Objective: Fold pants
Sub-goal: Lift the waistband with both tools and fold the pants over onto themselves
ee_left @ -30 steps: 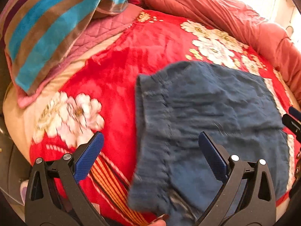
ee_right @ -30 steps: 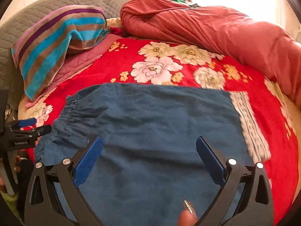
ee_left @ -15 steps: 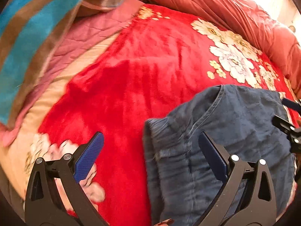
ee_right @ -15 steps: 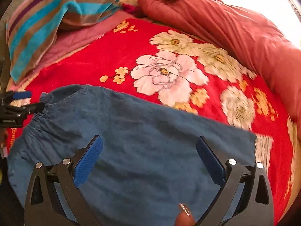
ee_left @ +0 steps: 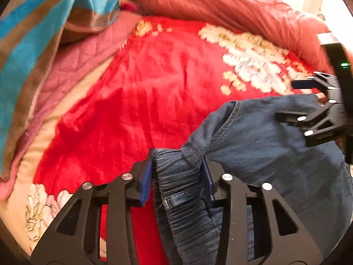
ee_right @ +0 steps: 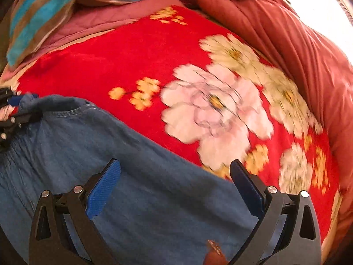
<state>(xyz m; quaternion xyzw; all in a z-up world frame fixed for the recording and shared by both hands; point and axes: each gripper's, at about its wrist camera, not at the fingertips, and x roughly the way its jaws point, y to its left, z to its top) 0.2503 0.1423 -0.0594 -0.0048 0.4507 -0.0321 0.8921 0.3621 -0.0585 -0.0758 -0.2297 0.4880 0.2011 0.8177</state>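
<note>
On the bed | pants (ee_left: 275, 154): blue denim, soft, lying on plush red floral blanket (ee_left: 143, 92) | left gripper (ee_left: 178, 172): ribbed blue pads clamped on the gathered elastic waistband | right gripper (ee_right: 174, 190): jaws spread wide over flat denim, gripping nothing | striped fleece blanket (ee_left: 33, 33) and quilted rust-red duvet (ee_right: 286, 33) beyond.

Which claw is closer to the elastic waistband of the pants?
Left. The left claw is clamped on the gathered waistband; the right claw hangs open over the pants leg.
</note>
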